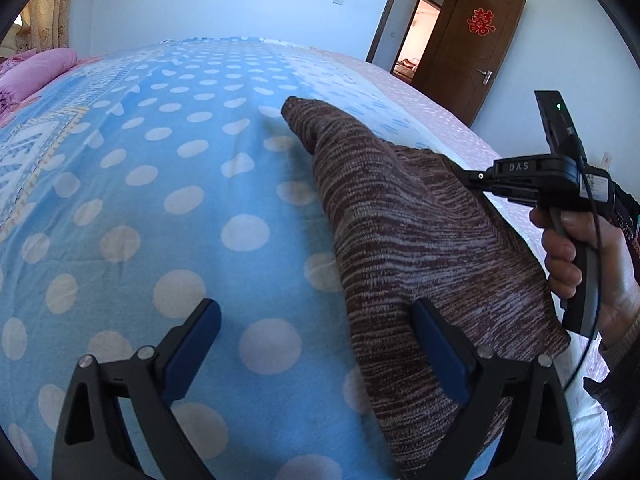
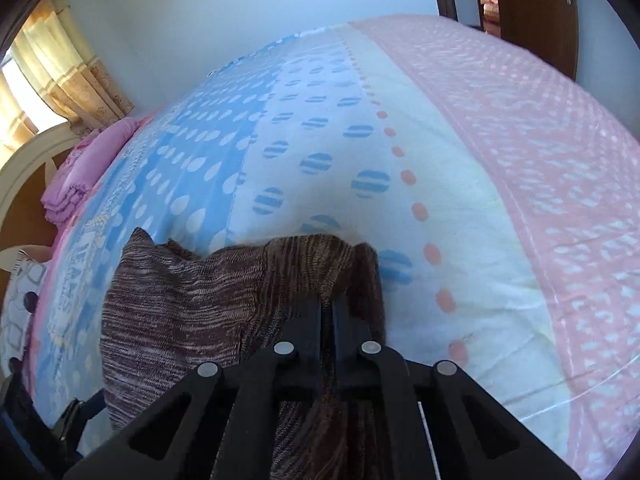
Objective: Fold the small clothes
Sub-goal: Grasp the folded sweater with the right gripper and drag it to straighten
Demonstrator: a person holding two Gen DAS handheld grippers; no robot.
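A brown-and-white knit garment (image 1: pixel 404 232) lies on the polka-dot bedspread (image 1: pixel 160 200), its far corner pointing up the bed. My left gripper (image 1: pixel 316 344) stands wide open low over the bed, its right finger resting against the garment's near edge, with nothing pinched. In the left wrist view, a hand holds my right gripper (image 1: pixel 466 182) at the garment's right edge. In the right wrist view that right gripper (image 2: pixel 327 304) is shut on a lifted, bunched fold of the knit garment (image 2: pixel 180 300).
Folded pink bedding (image 1: pixel 32 72) lies at the bed's far left by the curtains (image 2: pixel 60 64). A brown door (image 1: pixel 472 52) stands open at the far right. The bedspread's pink band (image 2: pixel 540 180) runs along the bed's right side.
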